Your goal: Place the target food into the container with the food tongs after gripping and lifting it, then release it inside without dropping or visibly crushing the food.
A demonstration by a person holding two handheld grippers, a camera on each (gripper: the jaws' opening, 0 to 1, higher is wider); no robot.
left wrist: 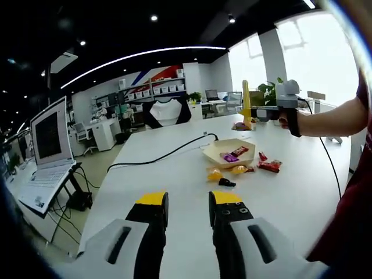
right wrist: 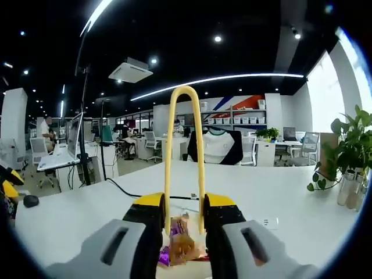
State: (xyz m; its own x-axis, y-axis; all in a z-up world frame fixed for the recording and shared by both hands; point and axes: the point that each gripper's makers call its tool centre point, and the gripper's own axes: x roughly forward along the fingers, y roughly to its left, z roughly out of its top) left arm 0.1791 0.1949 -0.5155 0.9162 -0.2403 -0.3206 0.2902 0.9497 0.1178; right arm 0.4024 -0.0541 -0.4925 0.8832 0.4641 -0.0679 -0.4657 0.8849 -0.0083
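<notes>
Near the table's right side a cream paper tray (left wrist: pixel 216 152) holds a purple candy (left wrist: pixel 230 157) and a red one (left wrist: pixel 239 150). Loose candies lie in front of it: yellow (left wrist: pixel 215 174), orange (left wrist: pixel 238 170), red (left wrist: pixel 269 165), black (left wrist: pixel 226 183). My right gripper (left wrist: pixel 260 113) (right wrist: pixel 185 210) is shut on yellow tongs (left wrist: pixel 247 102) (right wrist: pixel 185 151), held upright with the loop up. A purple and gold wrapped candy (right wrist: pixel 180 247) (left wrist: pixel 239 125) sits between the tong tips, just above the tray's far edge. My left gripper (left wrist: pixel 189 203) is open, low over the near table, nothing in it.
A black cable (left wrist: pixel 163 156) runs across the white table (left wrist: pixel 174 174) to the tray's far side. A laptop (left wrist: pixel 49 145) on a stand is off the left edge. A person's forearm (left wrist: pixel 325 119) and red sleeve (left wrist: pixel 354 192) are at the right. A potted plant (right wrist: pixel 349 151) stands far right.
</notes>
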